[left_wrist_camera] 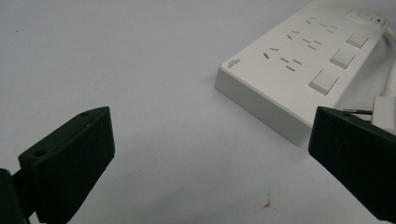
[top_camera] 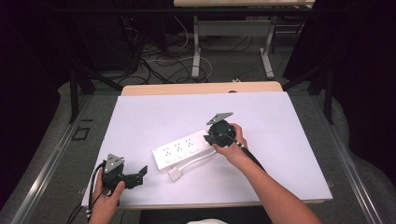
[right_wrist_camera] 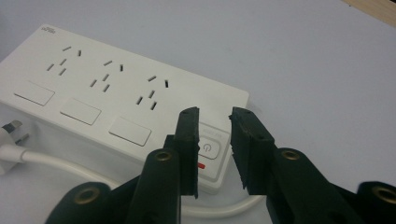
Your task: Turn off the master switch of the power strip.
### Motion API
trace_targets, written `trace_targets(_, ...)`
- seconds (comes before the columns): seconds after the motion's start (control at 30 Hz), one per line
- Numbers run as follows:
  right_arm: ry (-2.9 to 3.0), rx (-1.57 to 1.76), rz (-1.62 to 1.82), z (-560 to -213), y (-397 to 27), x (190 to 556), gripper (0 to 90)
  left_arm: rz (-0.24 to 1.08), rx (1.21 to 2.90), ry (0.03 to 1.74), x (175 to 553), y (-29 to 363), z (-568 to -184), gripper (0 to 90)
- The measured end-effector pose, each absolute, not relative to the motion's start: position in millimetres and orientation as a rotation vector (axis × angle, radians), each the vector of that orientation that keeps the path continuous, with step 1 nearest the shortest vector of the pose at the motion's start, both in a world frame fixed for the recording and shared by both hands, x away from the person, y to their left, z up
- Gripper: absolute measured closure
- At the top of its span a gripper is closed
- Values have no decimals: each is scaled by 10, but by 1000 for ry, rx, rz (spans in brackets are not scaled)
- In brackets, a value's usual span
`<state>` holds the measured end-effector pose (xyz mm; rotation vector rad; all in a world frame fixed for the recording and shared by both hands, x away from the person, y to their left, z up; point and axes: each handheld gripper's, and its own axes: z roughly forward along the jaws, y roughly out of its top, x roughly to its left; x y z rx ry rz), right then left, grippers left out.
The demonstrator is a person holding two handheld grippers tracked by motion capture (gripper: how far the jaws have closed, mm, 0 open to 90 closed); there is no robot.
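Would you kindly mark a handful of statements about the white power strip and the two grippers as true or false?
1. The white rectangular plastic power strip lies flat on the white tabletop. True.
2. The right gripper hangs over the strip's power button. True.
3. A plug sits in one of the strip's sockets. False: all three socket groups are empty; the white plug lies on the table beside the strip.
4. The left gripper clamps the strip's end. False: its jaws stand wide open, apart from the strip.
5. The strip has three rocker switches. True.
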<state>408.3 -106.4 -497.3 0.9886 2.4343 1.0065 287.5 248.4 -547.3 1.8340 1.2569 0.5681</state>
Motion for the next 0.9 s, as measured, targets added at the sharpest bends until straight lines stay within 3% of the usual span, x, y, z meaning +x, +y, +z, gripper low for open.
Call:
trace_targets(0.3, 2466, 1007, 987, -5018, -1034, 4137, 889, 567, 1834, 1257, 2874, 2488, -5476, 7)
trace_targets(0.9, 2515, 1037, 929, -5113, -974, 4194, 900, 563, 1832, 1260, 2875, 2483, -5479, 7)
